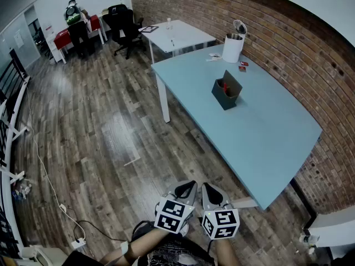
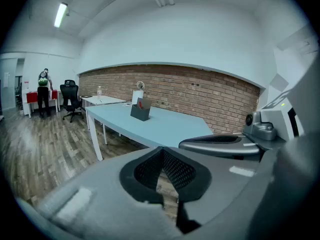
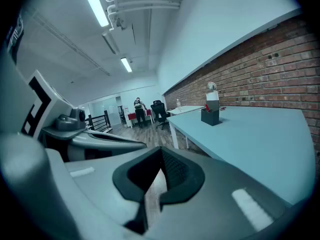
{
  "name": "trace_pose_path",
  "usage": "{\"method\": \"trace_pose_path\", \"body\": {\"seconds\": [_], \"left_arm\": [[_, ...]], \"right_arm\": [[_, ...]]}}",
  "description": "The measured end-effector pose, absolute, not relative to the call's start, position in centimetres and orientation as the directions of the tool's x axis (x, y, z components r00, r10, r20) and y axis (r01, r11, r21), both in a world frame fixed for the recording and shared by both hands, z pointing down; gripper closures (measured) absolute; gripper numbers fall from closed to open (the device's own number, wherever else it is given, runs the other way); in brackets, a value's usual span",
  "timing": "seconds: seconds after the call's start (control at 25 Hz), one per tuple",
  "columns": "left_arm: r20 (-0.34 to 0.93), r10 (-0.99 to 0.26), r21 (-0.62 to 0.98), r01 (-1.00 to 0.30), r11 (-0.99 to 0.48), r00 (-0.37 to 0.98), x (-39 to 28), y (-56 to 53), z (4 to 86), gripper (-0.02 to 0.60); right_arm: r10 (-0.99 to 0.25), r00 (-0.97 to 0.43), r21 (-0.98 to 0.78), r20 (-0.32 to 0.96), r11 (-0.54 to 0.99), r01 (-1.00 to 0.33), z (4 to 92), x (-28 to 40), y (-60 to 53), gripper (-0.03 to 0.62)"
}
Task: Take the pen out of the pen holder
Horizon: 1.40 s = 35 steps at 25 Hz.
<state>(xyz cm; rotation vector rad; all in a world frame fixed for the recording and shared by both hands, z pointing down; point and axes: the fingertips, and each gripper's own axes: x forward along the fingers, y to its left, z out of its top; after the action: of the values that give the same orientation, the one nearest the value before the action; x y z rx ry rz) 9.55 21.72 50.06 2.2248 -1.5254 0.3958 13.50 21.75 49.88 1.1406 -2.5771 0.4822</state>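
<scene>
A dark pen holder (image 1: 226, 93) stands near the middle of the light blue table (image 1: 260, 132), with a red pen (image 1: 223, 85) sticking up inside it. My left gripper (image 1: 188, 188) and right gripper (image 1: 209, 190) hang side by side low in the head view, over the wood floor and well short of the table's near corner. Both are shut with nothing in them. The left gripper view looks past its touching jaws (image 2: 162, 152) to the pen holder (image 2: 140, 111) far off. The right gripper view's closed jaws (image 3: 161, 154) also point toward the pen holder (image 3: 210, 116).
A white kettle (image 1: 233, 47) and small red items (image 1: 242, 66) sit at the table's far end. Behind it are a white table (image 1: 178, 35), a black office chair (image 1: 125, 21) and a standing person (image 1: 75, 20). Cables (image 1: 52, 195) trail on the floor at left. A brick wall (image 1: 288, 43) runs along the right.
</scene>
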Motion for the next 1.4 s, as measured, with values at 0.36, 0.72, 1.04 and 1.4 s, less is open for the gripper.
{"method": "trace_pose_path", "body": {"seconds": [0.36, 0.72, 1.04, 1.4], "left_arm": [[0.438, -0.825, 0.154, -0.935, -0.321, 0.355, 10.0, 21.0, 49.3, 0.581], [0.436, -0.808, 0.174, -0.918, -0.356, 0.396, 10.3, 19.2, 49.8, 0.581], [0.431, -0.797, 0.182, -0.906, -0.383, 0.424, 8.5, 15.5, 50.1, 0.581], [0.437, -0.777, 0.197, -0.891, -0.408, 0.453, 5.6, 9.9, 51.0, 0.581]], "right_arm": [[-0.671, -0.639, -0.172, 0.376, 0.626, -0.760, 49.6, 14.0, 21.0, 0.591], [-0.701, -0.602, -0.170, 0.382, 0.587, -0.792, 50.1, 14.2, 19.1, 0.591], [-0.713, -0.577, -0.160, 0.398, 0.565, -0.809, 50.6, 12.4, 15.8, 0.591], [-0.717, -0.554, -0.149, 0.423, 0.548, -0.823, 51.3, 9.3, 10.3, 0.591]]}}
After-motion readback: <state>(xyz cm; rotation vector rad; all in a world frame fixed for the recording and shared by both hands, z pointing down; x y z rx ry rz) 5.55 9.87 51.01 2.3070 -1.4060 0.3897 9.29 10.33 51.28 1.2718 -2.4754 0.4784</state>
